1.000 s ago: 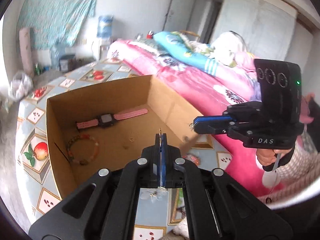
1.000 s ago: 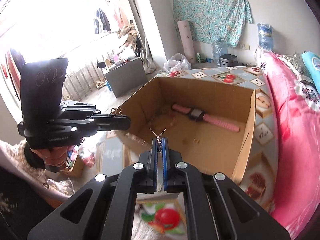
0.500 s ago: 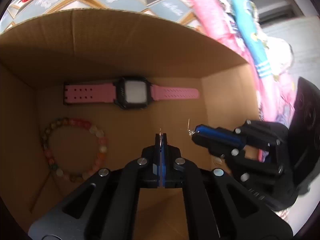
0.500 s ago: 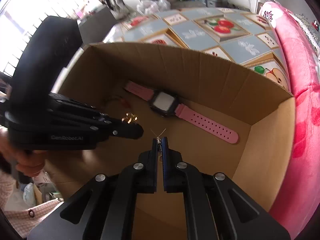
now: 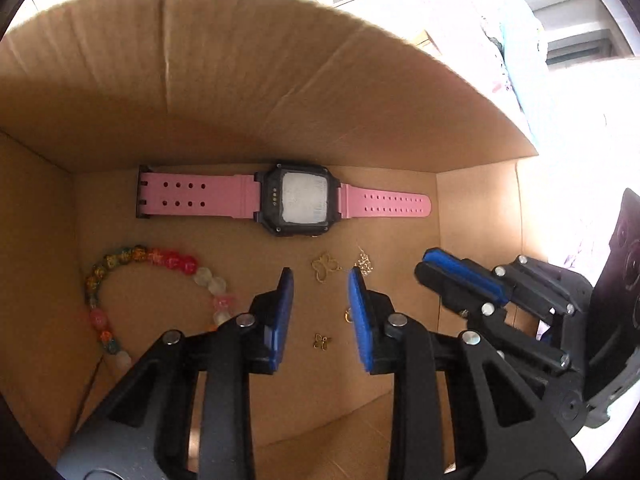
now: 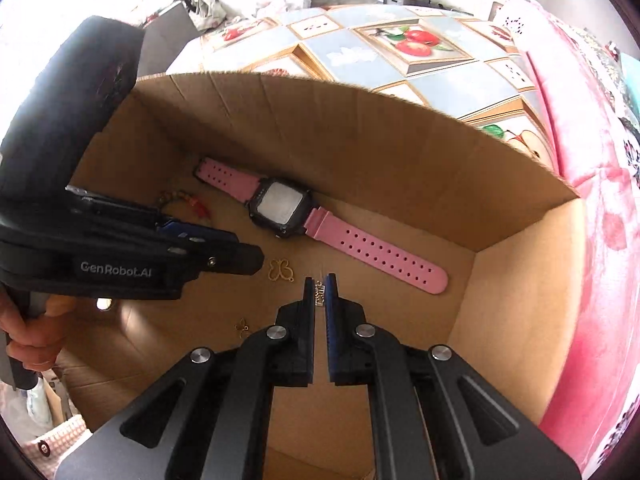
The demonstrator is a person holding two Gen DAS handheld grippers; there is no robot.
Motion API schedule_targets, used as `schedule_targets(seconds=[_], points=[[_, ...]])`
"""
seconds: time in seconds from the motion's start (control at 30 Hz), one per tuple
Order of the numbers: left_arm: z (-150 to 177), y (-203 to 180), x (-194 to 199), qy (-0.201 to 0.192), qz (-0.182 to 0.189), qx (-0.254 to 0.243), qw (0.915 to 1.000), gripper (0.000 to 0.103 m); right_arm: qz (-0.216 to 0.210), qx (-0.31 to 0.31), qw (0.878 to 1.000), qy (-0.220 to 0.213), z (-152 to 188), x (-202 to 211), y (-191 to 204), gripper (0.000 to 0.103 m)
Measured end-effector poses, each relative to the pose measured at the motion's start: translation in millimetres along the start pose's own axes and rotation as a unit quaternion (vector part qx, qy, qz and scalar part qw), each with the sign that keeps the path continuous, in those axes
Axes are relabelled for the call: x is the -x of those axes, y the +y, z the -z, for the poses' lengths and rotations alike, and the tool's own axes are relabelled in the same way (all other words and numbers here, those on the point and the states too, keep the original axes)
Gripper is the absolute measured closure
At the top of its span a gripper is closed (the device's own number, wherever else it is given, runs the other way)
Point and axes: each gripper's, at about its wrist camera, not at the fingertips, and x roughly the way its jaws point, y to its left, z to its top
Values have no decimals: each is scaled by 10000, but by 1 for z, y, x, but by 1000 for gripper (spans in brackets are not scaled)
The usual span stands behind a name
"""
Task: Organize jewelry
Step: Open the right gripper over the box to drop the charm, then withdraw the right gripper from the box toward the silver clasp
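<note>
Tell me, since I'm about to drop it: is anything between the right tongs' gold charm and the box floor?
Nothing visible: bare box floor beneath the gold charm; the butterfly pendant lies apart, to its left.

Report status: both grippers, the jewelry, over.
Left gripper just opened, butterfly charm lying free in the cardboard box. Right gripper pinching a gold pendant. Nothing in the way.

Each camera sat on its claw, looked steeply down along the fingers and hung close over the box (image 5: 280, 80). The left view faced the far wall squarely; the right view looked in obliquely. Both shared the watch (image 5: 298, 200) and box floor.
</note>
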Motion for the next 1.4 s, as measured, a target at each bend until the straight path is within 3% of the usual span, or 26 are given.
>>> schedule_targets(seconds=[0.07, 0.23, 0.3, 0.33, 0.37, 0.47, 0.53, 0.67, 0.77, 0.9, 0.97, 1.0, 1.03, 1.13, 1.23, 1.33, 1.4], points=[[-4, -2, 3, -79, -87, -48, 9999, 76, 5, -46, 9999, -121, 3, 9, -3, 97], [20, -22, 35, -533, -179, -419, 9975, 75, -196, -79, 9975, -681, 18, 49, -6, 97], [37, -29, 58, -835, -132, -643, 9943, 69, -350, -49, 9941, -1025, 29, 70, -5, 91], [49, -32, 71, -1023, -87, -755, 9918, 67, -423, -22, 9912, -1254, 40, 84, -4, 84], [63, -35, 86, -1258, -26, -873, 9882, 64, -478, 0, 9880, -1465, 51, 97, -2, 77], [102, -40, 119, -1848, -32, -1199, 9754, 50, -704, 114, 9778, -1971, 79, 123, 4, 71], [139, -39, 143, -2304, -25, -1511, 9613, 38, -986, 208, 9700, -2214, 104, 135, 12, 66], [200, -30, 159, -2860, -103, -1932, 9385, 24, -1230, 428, 9636, -2334, 151, 133, 30, 49], [239, -24, 152, -2833, -278, -2044, 9366, 19, -1316, 438, 9680, -2093, 183, 113, 46, 34], [256, -8, 117, -2357, -503, -1778, 9541, 18, -1215, 223, 9794, -1600, 208, 72, 62, 29], [256, 1, 88, -2109, -882, -1592, 9604, 18, -1038, -4, 9839, -1454, 213, 52, 65, 29], [256, 4, 71, -1975, -1162, -1533, 9612, 18, -1170, -161, 9830, -1408, 215, 43, 64, 29], [253, 10, 56, -1879, -1418, -1480, 9606, 18, -1141, -246, 9837, -1369, 215, 37, 64, 29], [251, 14, 29, -1792, -2017, -1522, 9508, 18, -366, -87, 9923, -1183, 217, 18, 77, 29], [250, 15, 17, -1829, -2241, -1557, 9445, 18, -96, -41, 9942, -1069, 219, 5, 85, 29], [245, 21, 5, -1729, -2287, -1332, 9487, 17, 188, -54, 9949, -985, 217, -6, 88, 28], [243, 23, 5, -1813, -2336, -1265, 9469, 15, 220, -101, 9941, -1055, 217, -6, 89, 19]])
